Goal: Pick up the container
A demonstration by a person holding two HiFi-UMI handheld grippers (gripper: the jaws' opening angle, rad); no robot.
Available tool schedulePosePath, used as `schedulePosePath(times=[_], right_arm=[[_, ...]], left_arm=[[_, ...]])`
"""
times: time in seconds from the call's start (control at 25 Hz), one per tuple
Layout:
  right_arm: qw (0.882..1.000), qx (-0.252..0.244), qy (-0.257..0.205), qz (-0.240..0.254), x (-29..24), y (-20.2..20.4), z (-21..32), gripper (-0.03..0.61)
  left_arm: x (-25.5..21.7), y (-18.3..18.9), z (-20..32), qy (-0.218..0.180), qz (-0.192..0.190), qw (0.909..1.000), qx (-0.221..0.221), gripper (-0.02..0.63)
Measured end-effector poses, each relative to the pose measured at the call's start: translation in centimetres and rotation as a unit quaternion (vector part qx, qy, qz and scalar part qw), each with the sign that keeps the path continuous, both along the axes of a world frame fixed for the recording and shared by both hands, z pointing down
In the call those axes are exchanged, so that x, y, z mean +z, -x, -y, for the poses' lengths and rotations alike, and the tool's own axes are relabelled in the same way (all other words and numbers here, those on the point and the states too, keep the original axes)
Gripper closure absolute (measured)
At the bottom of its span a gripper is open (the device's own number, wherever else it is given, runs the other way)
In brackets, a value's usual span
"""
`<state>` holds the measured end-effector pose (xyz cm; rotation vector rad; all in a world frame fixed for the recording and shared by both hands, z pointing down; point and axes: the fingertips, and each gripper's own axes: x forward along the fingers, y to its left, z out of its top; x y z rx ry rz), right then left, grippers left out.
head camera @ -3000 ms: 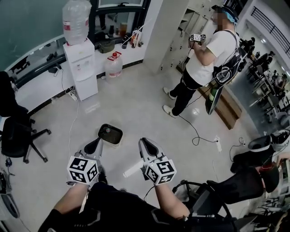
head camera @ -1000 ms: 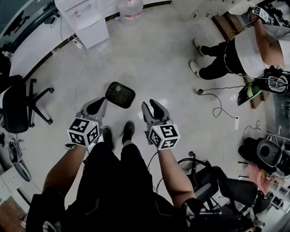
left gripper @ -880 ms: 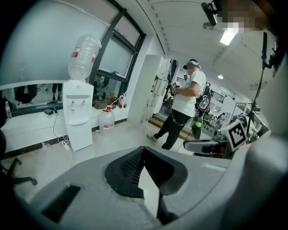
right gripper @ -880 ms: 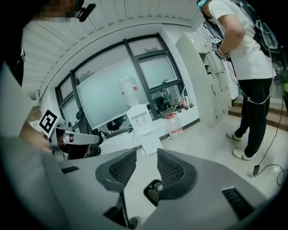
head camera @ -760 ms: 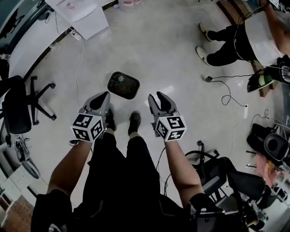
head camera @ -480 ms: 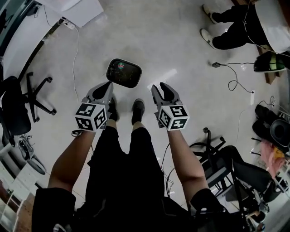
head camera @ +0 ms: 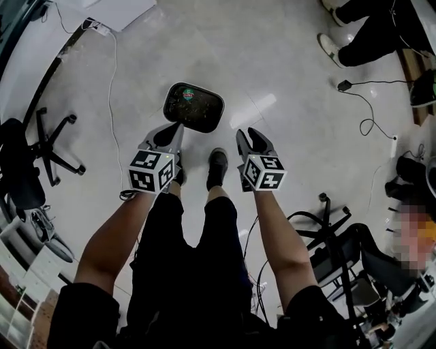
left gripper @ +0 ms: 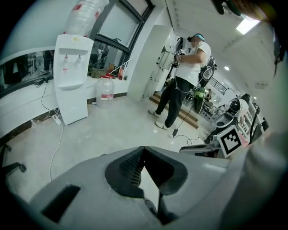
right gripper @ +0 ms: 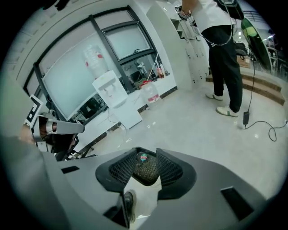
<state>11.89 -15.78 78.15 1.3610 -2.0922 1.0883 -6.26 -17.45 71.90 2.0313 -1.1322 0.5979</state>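
On the left gripper (left gripper: 143,150) the fingers are clenched together, empty; on the right gripper (right gripper: 146,153) they stand parted, empty. The container (head camera: 194,107) sits on the floor (head camera: 286,75) just ahead, mouth up, long axis running left-right. Both forearms extend parallel, grippers angled downward.

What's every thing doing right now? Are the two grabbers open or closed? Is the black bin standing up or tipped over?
Left gripper: shut, empty.
Right gripper: open, empty, jaws aimed at the container.
Container: upright on the floor, top open, nothing touching it.
Water dispenser: upright, bottle on top.
Jug: upright on the floor.
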Motion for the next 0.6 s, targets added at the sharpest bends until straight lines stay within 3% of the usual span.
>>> schedulePosePath(times=[0.36,0.6], right_arm=[[0.997,0.065,0.026,0.030,8.8,0.2,-0.1,0.471],[0.996,0.077,0.050,0.023,15.7,0.5,-0.4,0.471]], left_arm=[[8.1,0.2,-1.1,0.027,-0.004,0.9996,0.006,0.609],[13.4,0.8,-1.5,0.039,-0.003,0.9992,0.007,0.609]])
